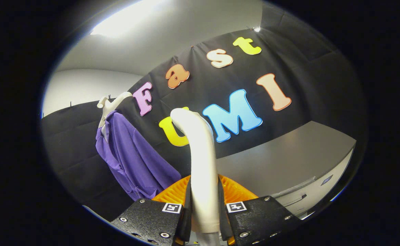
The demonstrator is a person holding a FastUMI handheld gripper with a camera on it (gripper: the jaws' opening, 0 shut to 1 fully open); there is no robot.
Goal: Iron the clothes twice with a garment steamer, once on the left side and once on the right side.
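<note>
Tongs (205,208) clamped on white steamer (201,160), purple shirt (135,160) hanging ahead-left, apparently well apart, grey tabletop (288,157) right.

Grey table (288,153), what looks like a drawer unit (317,191), white mannequin stand (113,102)

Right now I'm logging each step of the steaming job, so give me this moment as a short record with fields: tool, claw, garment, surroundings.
tool: white garment steamer, its handle rising between the fingers, head curving forward
claw: claw shut on the steamer handle, both fingers pressing its sides
garment: purple shirt hanging on a white hanger, beyond the fingers and off to one side
contact: steamer head apart from the shirt
surroundings: grey cabinet on the other side
</note>
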